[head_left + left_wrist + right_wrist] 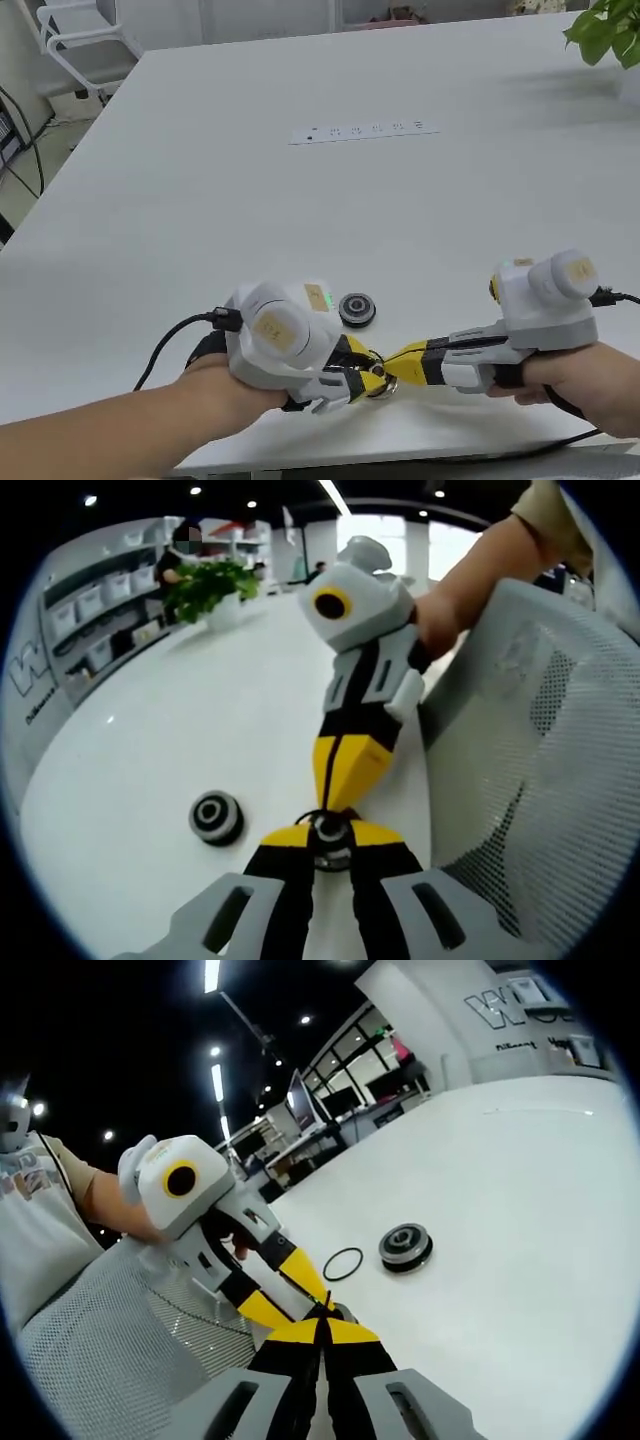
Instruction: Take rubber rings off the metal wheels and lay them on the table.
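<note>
left gripper (360, 378) clenched on a small metal wheel (328, 832) over the near edge of the white table (300, 200). second wheel (357, 309) flat just behind, loose rubber ring (343, 1263) beside it. power strip (365, 131) mid-table. right gripper (322, 1328) pinched shut, tips against the held wheel. potted plant (605, 30) far right; mesh chair (530, 730) by the edge.

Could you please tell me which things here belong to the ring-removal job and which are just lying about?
Job: left gripper, right gripper, held wheel between their tips, second wheel, loose rubber ring beside it.
Lying about: power strip, potted plant, mesh chair.
</note>
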The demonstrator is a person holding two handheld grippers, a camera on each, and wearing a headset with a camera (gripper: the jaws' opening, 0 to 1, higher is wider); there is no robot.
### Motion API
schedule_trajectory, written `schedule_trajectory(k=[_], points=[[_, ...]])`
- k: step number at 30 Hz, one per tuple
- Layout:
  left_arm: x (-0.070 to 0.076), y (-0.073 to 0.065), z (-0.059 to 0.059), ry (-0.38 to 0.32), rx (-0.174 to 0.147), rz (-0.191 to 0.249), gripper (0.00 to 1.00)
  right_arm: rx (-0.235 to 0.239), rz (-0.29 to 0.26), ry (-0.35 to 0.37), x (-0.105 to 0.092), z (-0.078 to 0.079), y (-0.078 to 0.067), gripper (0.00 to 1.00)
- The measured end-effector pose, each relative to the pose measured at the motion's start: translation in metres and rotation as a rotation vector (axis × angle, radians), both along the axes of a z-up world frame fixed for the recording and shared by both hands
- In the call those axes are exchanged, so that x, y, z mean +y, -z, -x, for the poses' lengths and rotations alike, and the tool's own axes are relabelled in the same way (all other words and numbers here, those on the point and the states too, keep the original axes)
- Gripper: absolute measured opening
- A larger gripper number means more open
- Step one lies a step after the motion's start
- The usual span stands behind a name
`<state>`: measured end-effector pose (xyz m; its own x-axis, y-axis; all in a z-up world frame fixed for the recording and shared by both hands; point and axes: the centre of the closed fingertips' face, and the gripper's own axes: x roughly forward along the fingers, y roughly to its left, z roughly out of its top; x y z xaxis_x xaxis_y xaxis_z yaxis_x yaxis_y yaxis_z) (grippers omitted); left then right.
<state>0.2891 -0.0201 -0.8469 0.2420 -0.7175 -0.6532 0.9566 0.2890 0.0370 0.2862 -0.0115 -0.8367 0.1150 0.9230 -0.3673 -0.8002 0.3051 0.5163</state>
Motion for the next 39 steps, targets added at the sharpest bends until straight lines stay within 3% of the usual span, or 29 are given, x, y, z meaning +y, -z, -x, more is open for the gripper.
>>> schedule_trajectory(k=[11, 22, 39], points=[[0.002, -0.003, 0.002, 0.004, 0.025, -0.001, 0.17, -0.008, -0.010, -0.003, 0.001, 0.001, -0.004, 0.00], [0.003, -0.019, 0.010, 0.018, 0.035, 0.026, 0.25, -0.011, -0.028, 0.004, -0.001, 0.000, -0.012, 0.00], [0.032, -0.053, 0.013, -0.053, 0.048, 0.097, 0.35, -0.029, -0.057, -0.015, 0.005, -0.002, -0.032, 0.00]])
